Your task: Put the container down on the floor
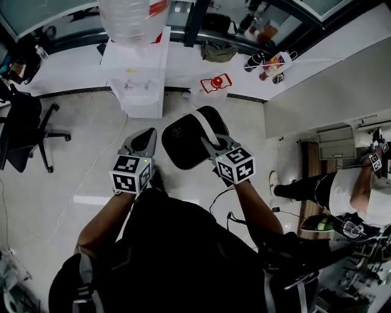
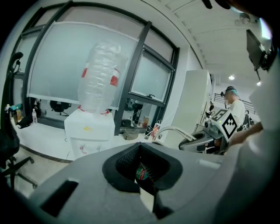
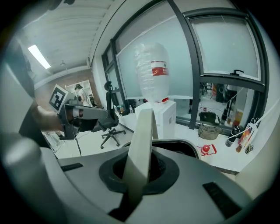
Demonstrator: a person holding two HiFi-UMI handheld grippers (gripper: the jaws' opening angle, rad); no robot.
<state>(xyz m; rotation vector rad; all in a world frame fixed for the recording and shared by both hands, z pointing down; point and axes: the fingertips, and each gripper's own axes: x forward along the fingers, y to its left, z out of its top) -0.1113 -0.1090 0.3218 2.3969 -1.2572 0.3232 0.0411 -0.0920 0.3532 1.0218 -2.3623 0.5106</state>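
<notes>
**Black bin with a white rim, gripped by the right tongs only**

Black plastic container [image 1: 183, 147], roundish with soft corners, dark inside, is sitting between the two tongs in the head view. A white rim strip [image 3: 142, 140] is running along its top edge on the right-tongs side. The bin is tilting, mouth facing up toward the camera. I cannot tell if its base is touching the floor [image 1: 73, 177].

Right tongs [image 1: 208, 145] are clamping narrow on that white strip. In the right gripper view the strip is running straight up through the jaw seam, and the bin's dark opening is showing just beyond the jaws.

Left tongs [image 1: 145, 138] are hanging just beside the bin's left edge, apart from it. In the left gripper view the jaws are sitting together with nothing held. Only a small red-and-green label [image 2: 141, 171] is showing in the seam. From there the bin's white rim is showing off to the right, with the right tongs on it.

Ahead of both tongs a white water dispenser [image 1: 137, 76] is standing with a clear upturned bottle [image 1: 131, 18] on top. A small red item [image 1: 215, 82] is lying ahead of the right tongs. A black office chair [image 1: 27, 131] is standing well left of the left tongs. Another person [image 1: 345, 189] is bending over far right of the right tongs.
</notes>
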